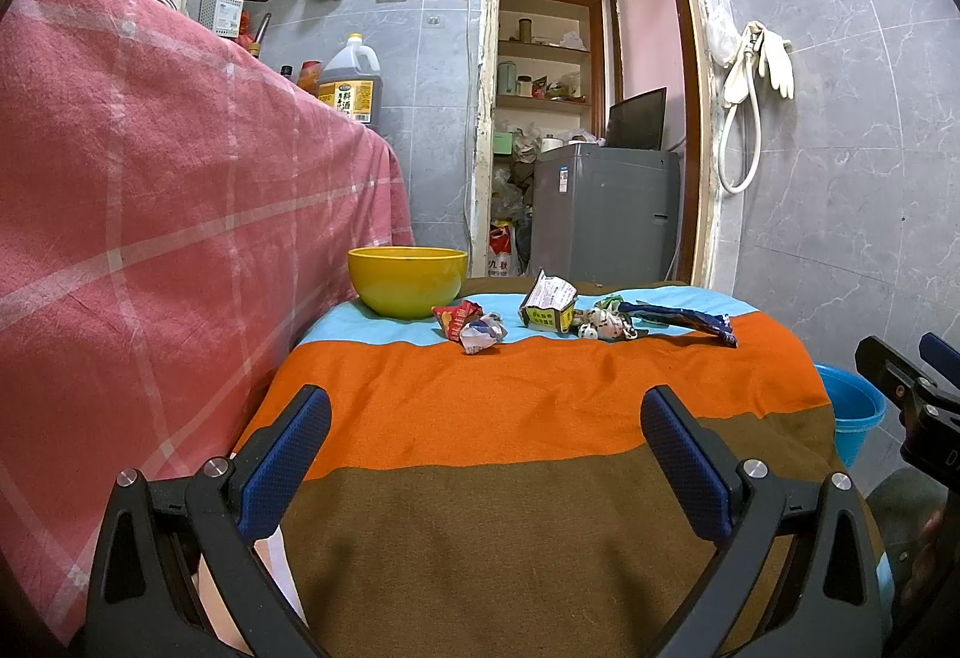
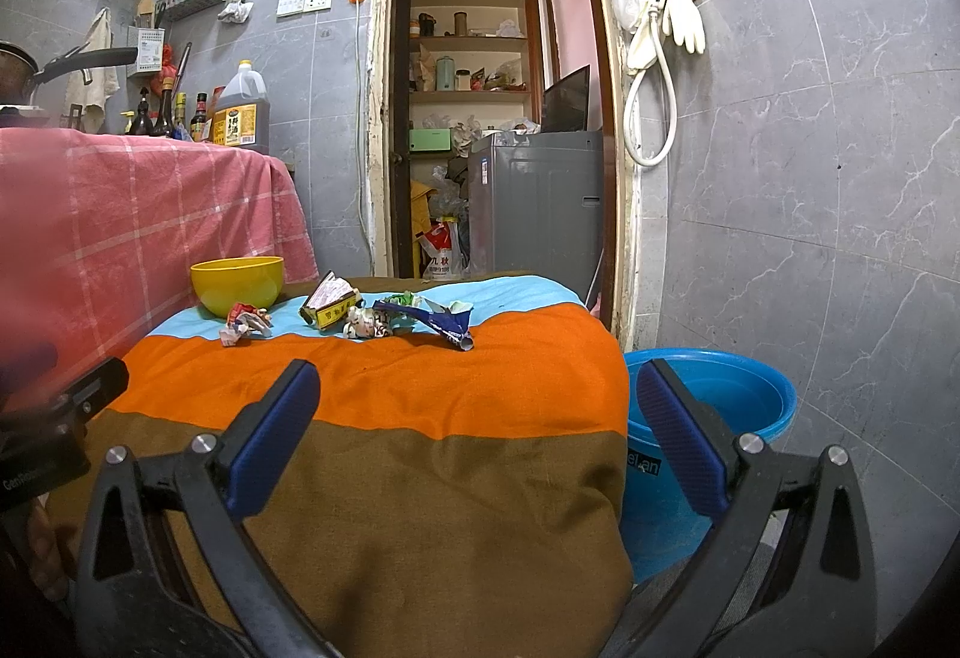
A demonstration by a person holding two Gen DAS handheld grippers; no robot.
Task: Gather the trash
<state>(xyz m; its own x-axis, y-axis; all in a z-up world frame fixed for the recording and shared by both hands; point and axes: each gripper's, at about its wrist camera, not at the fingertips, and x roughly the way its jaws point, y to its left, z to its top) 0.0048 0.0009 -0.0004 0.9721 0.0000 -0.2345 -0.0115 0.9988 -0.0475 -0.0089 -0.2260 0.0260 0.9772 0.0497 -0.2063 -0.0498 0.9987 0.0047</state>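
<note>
Several pieces of trash lie in a row on the far light-blue stripe of the striped cloth: a red and white crumpled wrapper (image 1: 472, 327) (image 2: 246, 324), a small torn carton (image 1: 547, 304) (image 2: 330, 303), a crumpled white wrapper (image 1: 606, 323) (image 2: 369, 325) and a long dark-blue wrapper (image 1: 684, 321) (image 2: 435, 321). A yellow bowl (image 1: 407, 279) (image 2: 237, 284) stands to their left. My left gripper (image 1: 486, 454) is open and empty over the near brown stripe. My right gripper (image 2: 477, 430) is open and empty near the table's right edge.
A blue bucket (image 2: 714, 418) (image 1: 852, 412) stands on the floor right of the table. A counter under a pink checked cloth (image 1: 150, 190) (image 2: 120, 214) rises at the left. A doorway with a grey machine (image 2: 537, 202) lies behind.
</note>
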